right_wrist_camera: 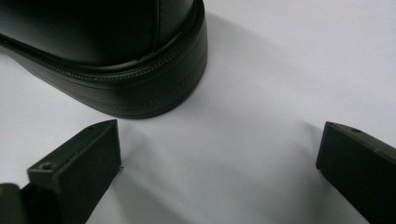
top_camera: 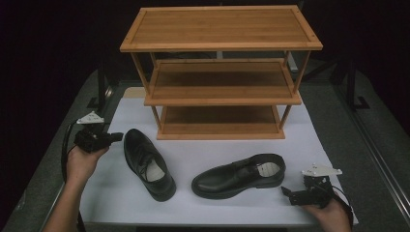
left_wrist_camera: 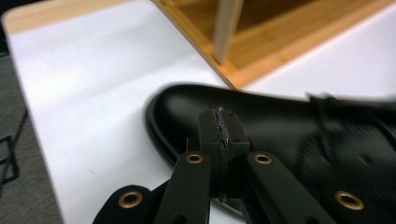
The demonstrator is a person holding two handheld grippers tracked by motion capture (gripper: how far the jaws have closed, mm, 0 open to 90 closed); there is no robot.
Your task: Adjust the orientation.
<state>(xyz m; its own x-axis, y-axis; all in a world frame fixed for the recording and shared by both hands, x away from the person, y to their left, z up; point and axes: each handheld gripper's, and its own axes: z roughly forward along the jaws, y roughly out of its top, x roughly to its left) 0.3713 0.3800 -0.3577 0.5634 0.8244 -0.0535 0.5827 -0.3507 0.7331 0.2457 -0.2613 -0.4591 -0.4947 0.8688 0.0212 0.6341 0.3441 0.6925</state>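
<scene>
Two black leather lace-up shoes lie on a white sheet (top_camera: 232,150). The left shoe (top_camera: 145,162) points its toe away from me, and the right shoe (top_camera: 239,176) lies sideways with its heel to the right. My left gripper (top_camera: 115,137) hovers just left of the left shoe's toe. Its jaws are pressed together with nothing between them (left_wrist_camera: 219,126), and the toe of that shoe (left_wrist_camera: 280,126) is right behind them. My right gripper (top_camera: 287,192) rests low beside the right shoe's heel (right_wrist_camera: 116,56). Its jaws stand wide open (right_wrist_camera: 219,158) over bare sheet.
A three-tier bamboo shoe rack (top_camera: 220,29) stands behind the shoes, and all its shelves are bare. One corner post and the bottom shelf of the rack (left_wrist_camera: 261,51) appear past the toe. Grey table surface (top_camera: 348,125) borders the sheet on both sides.
</scene>
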